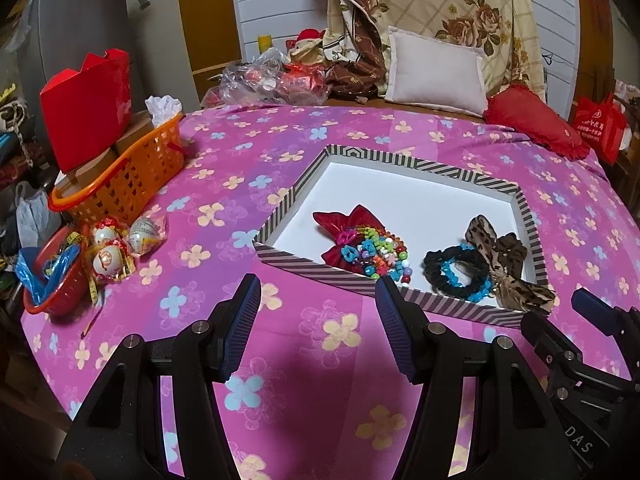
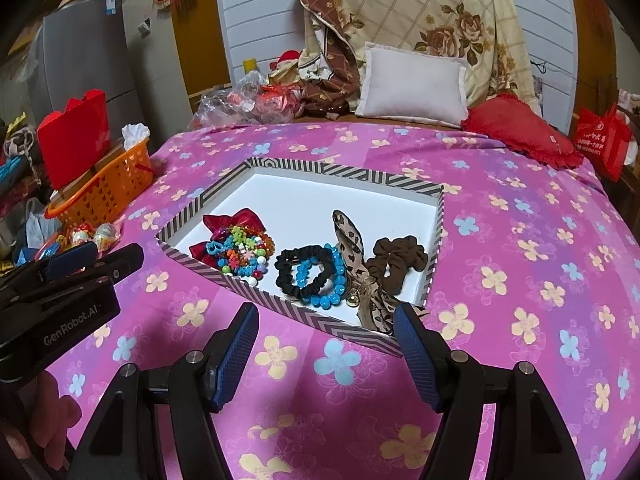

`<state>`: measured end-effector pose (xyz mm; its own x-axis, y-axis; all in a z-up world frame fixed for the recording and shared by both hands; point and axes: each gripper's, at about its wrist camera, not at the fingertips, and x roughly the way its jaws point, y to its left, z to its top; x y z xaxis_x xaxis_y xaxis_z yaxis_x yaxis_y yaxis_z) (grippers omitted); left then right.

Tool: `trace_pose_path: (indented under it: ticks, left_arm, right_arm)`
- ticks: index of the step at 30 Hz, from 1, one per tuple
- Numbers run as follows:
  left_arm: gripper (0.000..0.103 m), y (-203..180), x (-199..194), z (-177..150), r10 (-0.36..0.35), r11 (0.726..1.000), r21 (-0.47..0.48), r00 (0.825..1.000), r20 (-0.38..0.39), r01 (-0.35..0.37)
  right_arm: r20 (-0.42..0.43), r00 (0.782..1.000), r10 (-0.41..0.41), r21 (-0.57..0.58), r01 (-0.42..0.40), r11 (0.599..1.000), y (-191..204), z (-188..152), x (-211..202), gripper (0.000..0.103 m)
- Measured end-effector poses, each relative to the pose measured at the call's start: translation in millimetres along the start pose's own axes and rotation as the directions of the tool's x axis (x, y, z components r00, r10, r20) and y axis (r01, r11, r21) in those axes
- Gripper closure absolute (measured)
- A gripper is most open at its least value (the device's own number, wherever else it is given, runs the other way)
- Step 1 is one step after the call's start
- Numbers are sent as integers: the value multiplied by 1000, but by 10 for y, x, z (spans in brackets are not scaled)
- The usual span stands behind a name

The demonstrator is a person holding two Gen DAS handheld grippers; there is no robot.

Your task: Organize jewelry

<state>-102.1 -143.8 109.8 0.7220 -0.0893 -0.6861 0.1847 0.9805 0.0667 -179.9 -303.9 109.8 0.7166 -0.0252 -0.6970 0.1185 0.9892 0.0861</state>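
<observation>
Box [image 2: 192, 212] w/ jewelry just beyond hand-held gripper [image 2: 326, 338].

"GenRobot.AI" on left gripper [image 2: 86, 256]; "DAS" on right gripper [image 1: 592, 308].

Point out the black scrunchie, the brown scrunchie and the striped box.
black scrunchie [image 2: 289, 280]: right wrist view, on its lower left band.
brown scrunchie [image 2: 404, 257]: right wrist view, on its upper ruffle.
striped box [image 2: 332, 171]: right wrist view, on the far rim.

Glossy plastic beaded bracelets [image 2: 240, 254] and cloth scrunchies [image 2: 306, 276] lie in a matt paper-covered box [image 2: 304, 322].
</observation>
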Motion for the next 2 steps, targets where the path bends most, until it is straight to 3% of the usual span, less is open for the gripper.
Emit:
trace_pose_path:
  ticks: [2]
  left_arm:
    - [43, 30, 51, -5, -9, 1000, -9, 1000, -16, 9]
  right_arm:
    - [-3, 1000, -9, 4, 9, 1000, -62, -1, 19, 36]
